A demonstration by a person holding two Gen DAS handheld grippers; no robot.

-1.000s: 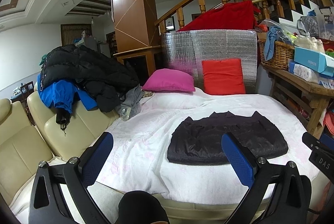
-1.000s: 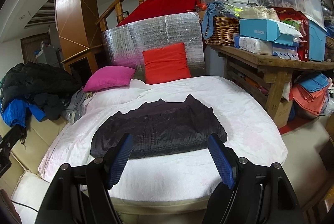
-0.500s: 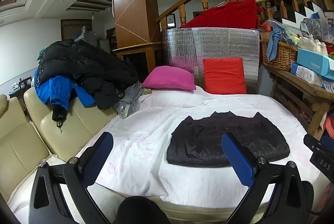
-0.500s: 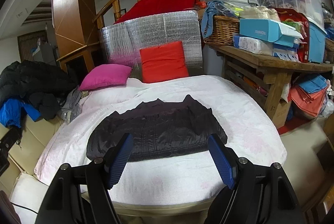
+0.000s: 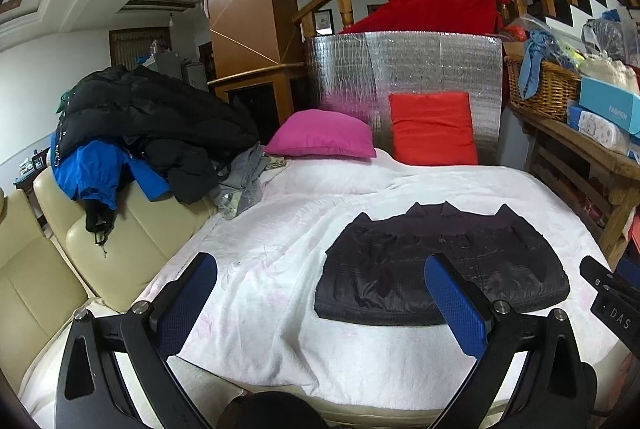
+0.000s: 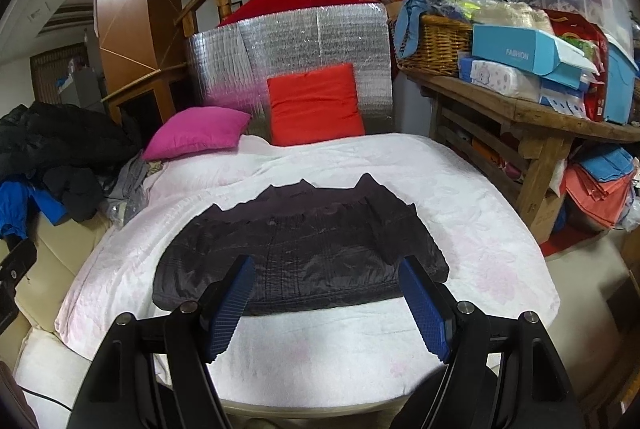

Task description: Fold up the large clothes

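While a dark jacket (image 6: 300, 253) lies partly folded on the white-covered bed (image 6: 460, 197) (laid flat, presumably for another fold), the left gripper (image 5: 322, 303) and right gripper (image 6: 326, 305) hover spread wide, empty.

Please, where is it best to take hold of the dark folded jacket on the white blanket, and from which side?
Probably the near hem of the dark jacket, one hand-held gripper toward each lower corner, coming low from the near edge of the white blanket. The jacket lies flat with that long straight edge toward both open grippers, and nothing rests on it.
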